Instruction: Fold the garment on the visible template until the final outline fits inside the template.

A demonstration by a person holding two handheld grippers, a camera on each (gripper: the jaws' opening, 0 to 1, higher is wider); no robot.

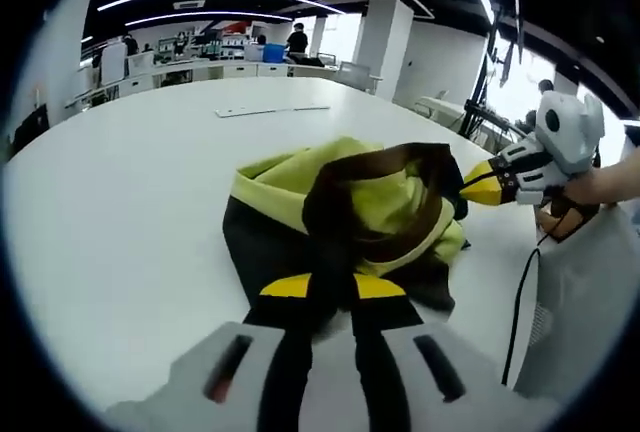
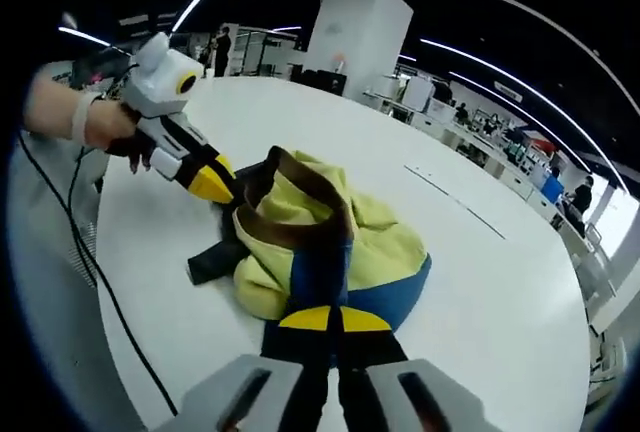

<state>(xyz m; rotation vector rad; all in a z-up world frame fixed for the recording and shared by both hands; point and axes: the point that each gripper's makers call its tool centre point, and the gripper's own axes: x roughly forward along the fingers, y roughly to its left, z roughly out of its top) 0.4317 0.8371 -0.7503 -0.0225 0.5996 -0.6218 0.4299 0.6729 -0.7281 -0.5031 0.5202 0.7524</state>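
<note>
On a large white table [image 1: 120,212], in the left gripper view, a crumpled garment [image 1: 350,217] of yellow-green and dark fabric lies bunched in a heap near the table's near edge. The left gripper [image 1: 330,292] rises from the bottom with its yellow-tipped jaws pinched together on a dark fold of the cloth, likely to anchor that side. From the right, the right gripper [image 1: 470,187], held in a person's hand, grips the heap's far edge, jaws closed on the fabric. In the right gripper view, the right gripper [image 2: 335,320] clamps a blue-and-dark strip of the same garment [image 2: 340,242], while the left gripper [image 2: 228,190] pinches the opposite side. Holding two edges suggests the cloth is about to be spread flat; no fold looks complete. No template outline can be made out beneath it.
</note>
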